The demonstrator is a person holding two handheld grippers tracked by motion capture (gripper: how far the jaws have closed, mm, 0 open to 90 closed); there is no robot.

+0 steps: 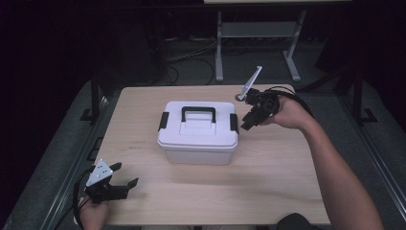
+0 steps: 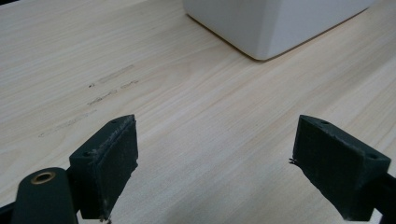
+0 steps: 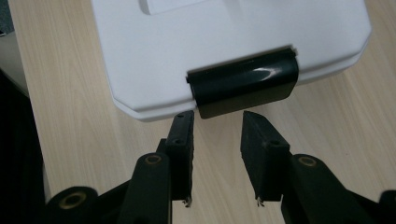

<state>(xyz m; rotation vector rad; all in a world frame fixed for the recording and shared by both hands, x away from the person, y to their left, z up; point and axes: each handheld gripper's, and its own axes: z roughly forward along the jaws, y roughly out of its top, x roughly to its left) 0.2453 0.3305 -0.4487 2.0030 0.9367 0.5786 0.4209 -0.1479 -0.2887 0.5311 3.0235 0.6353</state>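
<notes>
A white plastic box (image 1: 198, 132) with a black carry handle (image 1: 197, 113) and black side latches stands mid-table, lid down. My right gripper (image 1: 249, 122) hovers just off the box's right end, open, its fingertips almost at the black right latch (image 3: 243, 87) with nothing between them. The box's lid (image 3: 224, 42) fills the top of the right gripper view. My left gripper (image 1: 125, 175) rests open near the table's front left corner, well apart from the box; a white box corner (image 2: 271, 23) shows far ahead in the left gripper view.
The light wooden table (image 1: 287, 187) has bare room in front of and beside the box. Faint marks (image 2: 112, 86) lie on the wood to the left. Beyond the far edge stand a metal frame (image 1: 258, 38) and floor cables (image 1: 191, 62).
</notes>
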